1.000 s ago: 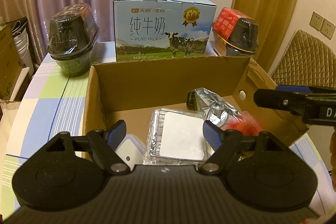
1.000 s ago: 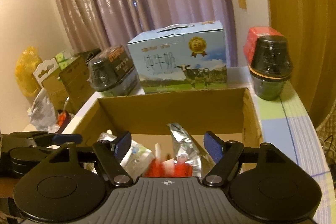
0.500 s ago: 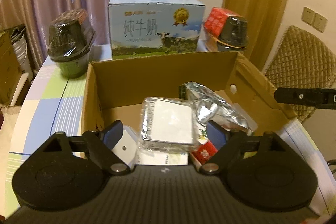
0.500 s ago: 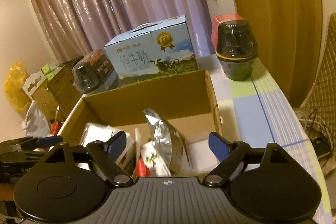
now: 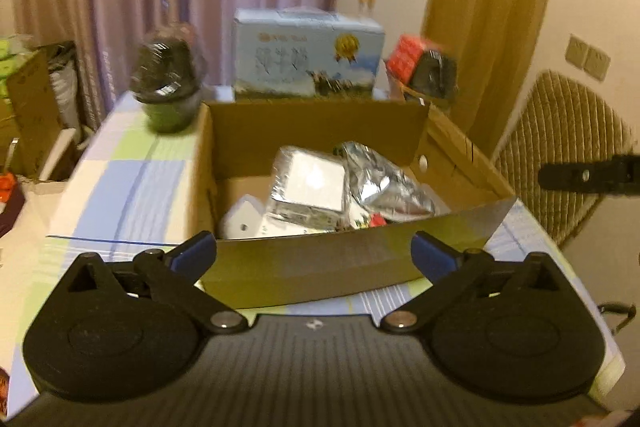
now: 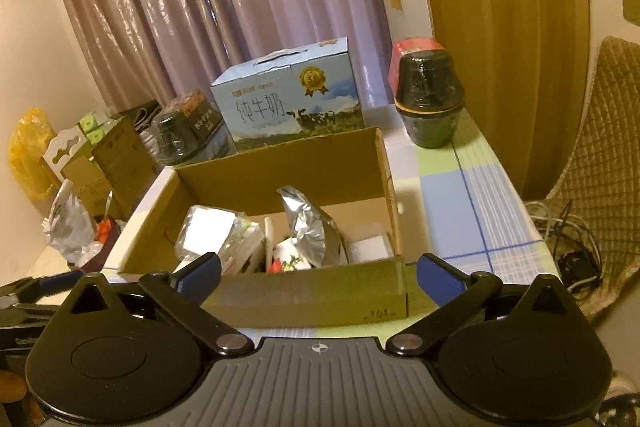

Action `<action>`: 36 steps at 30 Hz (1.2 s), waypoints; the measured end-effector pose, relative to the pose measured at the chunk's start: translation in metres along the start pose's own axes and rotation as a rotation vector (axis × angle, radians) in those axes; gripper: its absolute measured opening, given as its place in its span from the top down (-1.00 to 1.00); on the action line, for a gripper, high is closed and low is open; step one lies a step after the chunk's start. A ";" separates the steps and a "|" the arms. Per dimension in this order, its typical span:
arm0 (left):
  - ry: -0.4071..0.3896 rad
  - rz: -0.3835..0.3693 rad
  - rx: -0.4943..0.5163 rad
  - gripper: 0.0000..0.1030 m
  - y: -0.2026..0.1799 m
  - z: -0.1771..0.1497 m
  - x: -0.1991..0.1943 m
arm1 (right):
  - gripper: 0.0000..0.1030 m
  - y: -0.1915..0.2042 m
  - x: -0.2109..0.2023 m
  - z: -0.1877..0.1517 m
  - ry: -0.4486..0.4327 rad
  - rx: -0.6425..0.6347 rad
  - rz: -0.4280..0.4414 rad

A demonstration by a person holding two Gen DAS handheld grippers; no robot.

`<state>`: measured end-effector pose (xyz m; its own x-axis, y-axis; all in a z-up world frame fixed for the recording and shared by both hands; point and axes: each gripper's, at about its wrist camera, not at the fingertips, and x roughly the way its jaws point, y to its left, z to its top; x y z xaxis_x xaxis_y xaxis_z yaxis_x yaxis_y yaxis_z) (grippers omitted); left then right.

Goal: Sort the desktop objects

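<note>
The left gripper and right gripper were seen spread wide with nothing between their blue-tipped fingers, the jaws having just been opening. The open brown cardboard box was set on the checked tablecloth. A crinkled silver foil pouch and a plastic-wrapped white packet were lying inside it.

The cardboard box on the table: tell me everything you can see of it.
The cardboard box is plain brown corrugated board, open at the top, standing upright on the checked tablecloth. Its near wall faces both cameras; a small hole shows in its right wall. Inside lie a crumpled silver foil bag, a foil-wrapped white pack, a white block and smaller red and white packets. Behind it stands a blue milk carton. No fingers touch it.
</note>
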<state>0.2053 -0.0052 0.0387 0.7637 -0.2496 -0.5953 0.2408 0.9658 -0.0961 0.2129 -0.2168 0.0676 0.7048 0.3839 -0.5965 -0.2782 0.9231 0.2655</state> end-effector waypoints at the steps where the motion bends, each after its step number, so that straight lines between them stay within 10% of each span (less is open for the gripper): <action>1: -0.018 0.008 -0.003 -0.98 0.000 -0.001 -0.010 | -0.97 0.002 -0.005 -0.001 0.001 -0.003 0.005; 19: 0.019 0.065 -0.048 -0.98 -0.023 -0.029 -0.130 | -0.97 0.038 -0.091 -0.046 0.020 -0.035 -0.028; 36: 0.014 0.099 -0.103 -0.98 -0.039 -0.045 -0.161 | -0.97 0.041 -0.126 -0.080 0.025 -0.015 -0.083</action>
<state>0.0461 0.0007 0.1028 0.7723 -0.1521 -0.6168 0.1013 0.9880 -0.1169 0.0609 -0.2250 0.0932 0.7095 0.3066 -0.6345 -0.2293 0.9518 0.2035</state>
